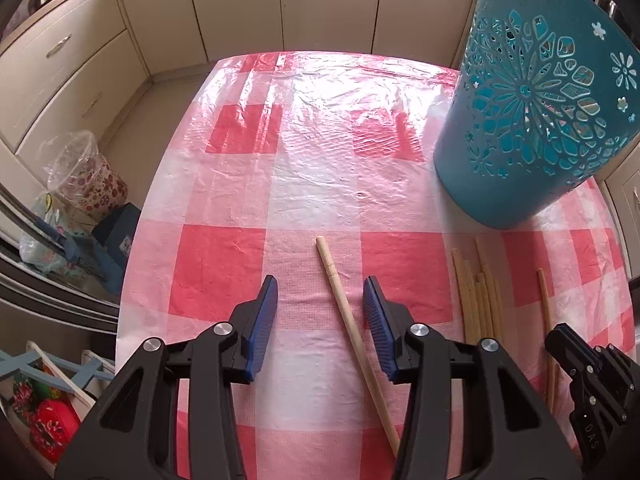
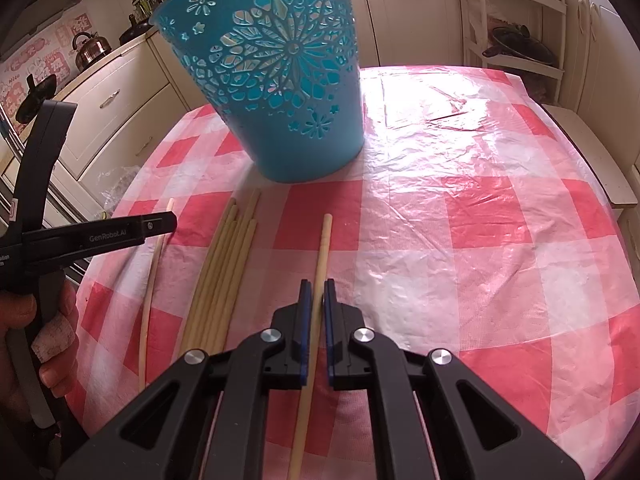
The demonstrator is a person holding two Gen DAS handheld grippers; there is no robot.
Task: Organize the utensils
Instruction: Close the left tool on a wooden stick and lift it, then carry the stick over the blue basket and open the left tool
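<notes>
The right gripper point(image 2: 315, 300) pinches a pale wooden chopstick point(image 2: 322, 248). The left gripper point(image 1: 320, 308) stands half-open astride another loose chopstick point(image 1: 340, 300). Next, likely dropping them into the perforated blue plastic bucket point(image 2: 288, 100).

White lettering reading "GenRobot.AI" is printed along the black side bar of the left gripper point(image 2: 170, 222), as seen from the right wrist view. At the left edge of that same view, further small white print is found on the gripper's black body, but it is cut off by the frame and only the fragment "ition" can be made out. In the left wrist view, the white letters "DAS" are printed on the black body of the right gripper point(image 1: 558, 334), near the lower right corner. Pink and white stickers point(image 2: 36, 60) with characters are seen on the kitchen wall, but they are too small and blurred to be read.
</notes>
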